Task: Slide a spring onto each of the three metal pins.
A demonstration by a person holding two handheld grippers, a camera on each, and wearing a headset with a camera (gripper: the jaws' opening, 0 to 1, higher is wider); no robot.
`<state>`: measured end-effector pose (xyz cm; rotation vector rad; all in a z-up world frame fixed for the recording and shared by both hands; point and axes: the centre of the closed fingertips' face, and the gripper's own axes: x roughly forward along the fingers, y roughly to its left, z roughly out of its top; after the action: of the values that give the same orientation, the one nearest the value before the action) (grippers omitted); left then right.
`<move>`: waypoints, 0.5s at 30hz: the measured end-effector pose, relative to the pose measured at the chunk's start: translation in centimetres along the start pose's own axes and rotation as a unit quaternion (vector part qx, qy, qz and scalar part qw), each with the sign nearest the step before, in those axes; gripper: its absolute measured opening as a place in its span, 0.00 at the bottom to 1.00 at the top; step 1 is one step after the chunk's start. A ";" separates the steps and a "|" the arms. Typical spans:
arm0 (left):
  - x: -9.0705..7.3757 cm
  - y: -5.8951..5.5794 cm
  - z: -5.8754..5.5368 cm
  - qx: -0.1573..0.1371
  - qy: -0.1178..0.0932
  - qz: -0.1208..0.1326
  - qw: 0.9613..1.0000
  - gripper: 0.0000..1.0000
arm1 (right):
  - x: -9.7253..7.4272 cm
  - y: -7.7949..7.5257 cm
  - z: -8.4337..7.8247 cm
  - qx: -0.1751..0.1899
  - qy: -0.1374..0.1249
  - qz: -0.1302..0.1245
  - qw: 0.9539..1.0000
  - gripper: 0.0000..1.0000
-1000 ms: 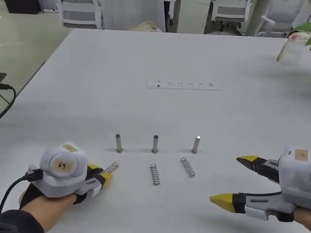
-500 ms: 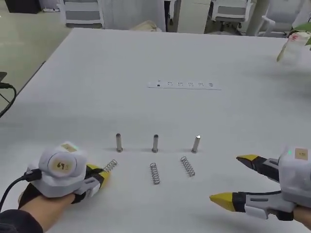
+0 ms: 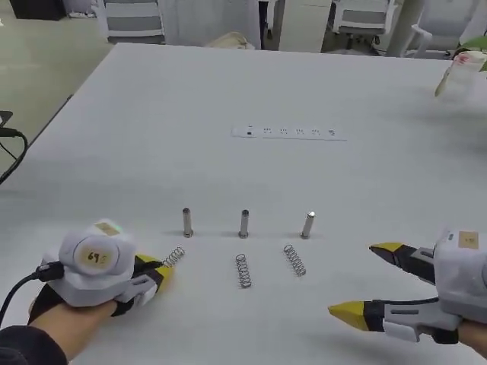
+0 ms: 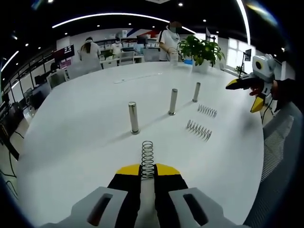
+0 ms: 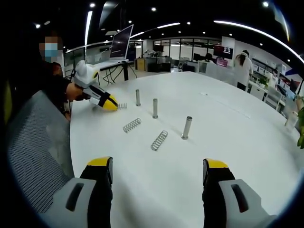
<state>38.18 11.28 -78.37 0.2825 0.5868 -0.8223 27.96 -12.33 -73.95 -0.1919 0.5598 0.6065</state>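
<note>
White worktop (image 3: 228,91): small steel coil spring (image 4: 147,154) pinched at near end by yellow-tipped left hand-held gripper (image 4: 147,170), near leftmost upright grey metal pin (image 4: 134,117). Two loose springs (image 3: 243,271) lie before other pins. Right hand-held gripper (image 3: 367,280) agape, empty.

A white table (image 3: 304,91) is seen, with a white power strip (image 3: 289,133) laid flat near its middle. Office chairs (image 3: 133,19) are ranged beyond the far edge. A potted plant (image 3: 466,65) is placed at the far right, and a black cable (image 3: 9,144) is seen off the table's left side.
</note>
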 end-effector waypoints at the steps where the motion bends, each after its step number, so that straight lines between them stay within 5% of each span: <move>1: 0.0 -0.1 0.1 0.000 -0.001 -0.002 1.000 0.02 | 0.1 0.0 0.0 0.001 0.001 0.002 1.000 0.77; 15: -0.8 -1.3 1.7 0.012 -0.021 -0.019 1.000 0.02 | 0.9 0.6 0.6 -0.018 0.010 0.021 1.000 0.75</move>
<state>37.42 10.09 -76.57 0.2754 0.5453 -0.8710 28.53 -11.22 -73.91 -0.2212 0.5725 0.6562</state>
